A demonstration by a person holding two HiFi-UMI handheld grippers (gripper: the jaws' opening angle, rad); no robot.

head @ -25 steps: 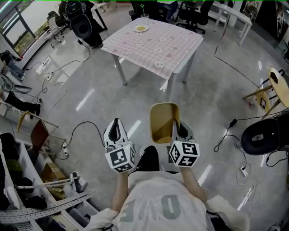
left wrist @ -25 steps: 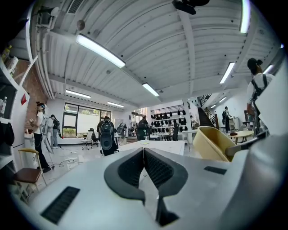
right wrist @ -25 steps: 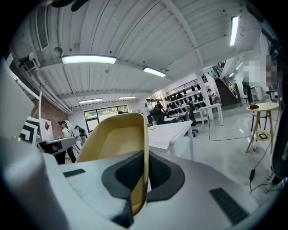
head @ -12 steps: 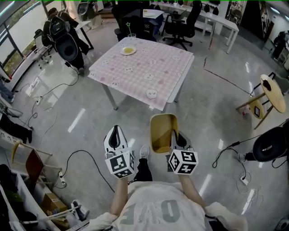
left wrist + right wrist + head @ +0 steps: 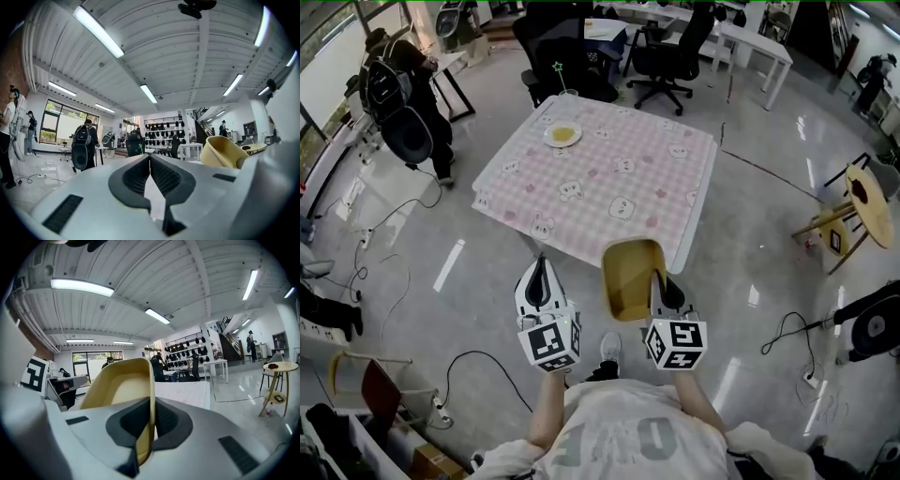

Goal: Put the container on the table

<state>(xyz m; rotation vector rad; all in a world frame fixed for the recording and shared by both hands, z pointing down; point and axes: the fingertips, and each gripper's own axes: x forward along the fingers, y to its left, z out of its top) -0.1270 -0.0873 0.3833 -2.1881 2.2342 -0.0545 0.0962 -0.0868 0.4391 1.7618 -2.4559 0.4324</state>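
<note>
A tan plastic container [image 5: 633, 277] hangs in the air just before the near edge of the table [image 5: 591, 202], which wears a pink checked cloth. My right gripper [image 5: 661, 281] is shut on the container's right wall; in the right gripper view that wall [image 5: 149, 418] runs between the two dark pads and the container [image 5: 119, 387] spreads to the left. To the left of the container my left gripper [image 5: 541, 272] is shut and holds nothing. In the left gripper view its jaws [image 5: 150, 174] meet, with the container [image 5: 225, 152] off at the right.
On the table's far side lie a small plate [image 5: 562, 135] and a clear cup [image 5: 555, 75]. Office chairs [image 5: 661, 56] and a white desk [image 5: 759, 42] stand beyond. A person with a backpack [image 5: 394, 103] stands at the left. A round wooden stool [image 5: 862, 202] is at the right; cables cross the floor.
Both grippers and the held container have come forward to the table. The table, far off a second ago, now lies just ahead of the container. The grip is unchanged.
</note>
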